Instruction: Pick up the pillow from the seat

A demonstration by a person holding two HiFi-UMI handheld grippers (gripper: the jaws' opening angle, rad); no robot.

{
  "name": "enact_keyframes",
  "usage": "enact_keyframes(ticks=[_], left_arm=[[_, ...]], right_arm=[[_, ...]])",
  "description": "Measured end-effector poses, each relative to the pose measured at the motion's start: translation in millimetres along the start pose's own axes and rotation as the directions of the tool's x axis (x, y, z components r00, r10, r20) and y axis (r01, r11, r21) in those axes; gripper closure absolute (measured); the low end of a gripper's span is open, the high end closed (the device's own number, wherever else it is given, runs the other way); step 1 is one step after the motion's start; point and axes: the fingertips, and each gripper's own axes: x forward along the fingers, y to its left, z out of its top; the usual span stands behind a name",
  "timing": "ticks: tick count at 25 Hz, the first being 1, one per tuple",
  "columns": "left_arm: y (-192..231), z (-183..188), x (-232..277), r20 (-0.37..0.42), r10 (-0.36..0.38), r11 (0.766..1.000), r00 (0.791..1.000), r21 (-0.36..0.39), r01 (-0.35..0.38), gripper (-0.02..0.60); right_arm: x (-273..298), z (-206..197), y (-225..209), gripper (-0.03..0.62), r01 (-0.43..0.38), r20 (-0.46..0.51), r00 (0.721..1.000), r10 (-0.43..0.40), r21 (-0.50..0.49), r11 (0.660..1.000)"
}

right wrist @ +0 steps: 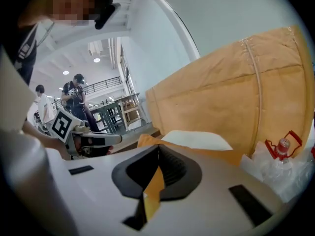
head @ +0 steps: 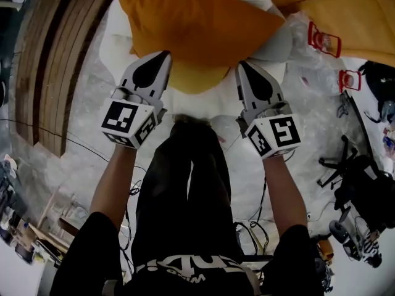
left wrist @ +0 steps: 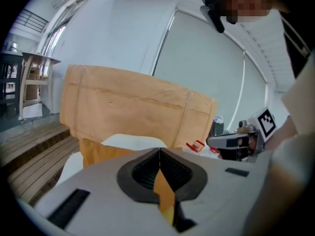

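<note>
Orange cloth of the pillow is pinched in both grippers. The left gripper is clenched on the near edge of the pillow at the left side, and a fold of orange cloth shows between its closed jaws. The right gripper grasps the same edge at the right side in the same way. The pillow is spread over a white cushion on the seat; whether it rests there or is raised I cannot tell. Behind it stands a big tan cushion. Wooden boards run along the left.
</note>
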Motion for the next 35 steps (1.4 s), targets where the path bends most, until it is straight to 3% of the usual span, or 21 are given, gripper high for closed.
enact_keyframes(ticks=[8,16,17,18,20,22,26,30,35], left_arm=[[89,-36,69,-0.081,0.118,0.993,0.99,0.0,-0.118,0.572],[137,-84,76,-0.168,0.219,0.974,0.961,-0.02,-0.225,0.57],[143,-88,75,-0.17,0.233,0.97,0.958,-0.028,-0.241,0.542],[151,-92,72,-0.17,0.248,0.965,0.954,-0.042,-0.258,0.487],[166,-99,68,-0.171,0.282,0.953,0.944,-0.064,-0.296,0.384],[178,-107,67,-0.178,0.313,0.944,0.933,-0.05,-0.326,0.318],[188,-123,71,-0.208,0.346,0.933,0.915,-0.031,-0.36,0.258],[191,-129,78,-0.191,0.343,0.928,0.92,-0.085,-0.364,0.258],[197,-129,87,-0.172,0.328,0.933,0.929,-0.099,-0.347,0.259]], right_arm=[[71,-66,-78,0.572,0.068,-0.13,0.989,-0.07,-0.019,0.998],[91,-112,-125,0.571,0.117,-0.219,0.97,-0.104,0.048,0.992],[91,-119,-131,0.571,0.128,-0.245,0.963,-0.114,0.044,0.991],[91,-126,-138,0.555,0.143,-0.265,0.956,-0.126,0.045,0.989],[94,-135,-153,0.361,0.186,-0.267,0.95,-0.16,0.074,0.98],[96,-141,-168,0.267,0.239,-0.252,0.946,-0.204,0.116,0.964],[99,-158,-195,0.216,0.323,-0.265,0.924,-0.276,0.152,0.934],[105,-181,-206,0.21,0.345,-0.301,0.912,-0.28,0.192,0.919],[123,-188,-214,0.21,0.332,-0.287,0.922,-0.26,0.241,0.912]])
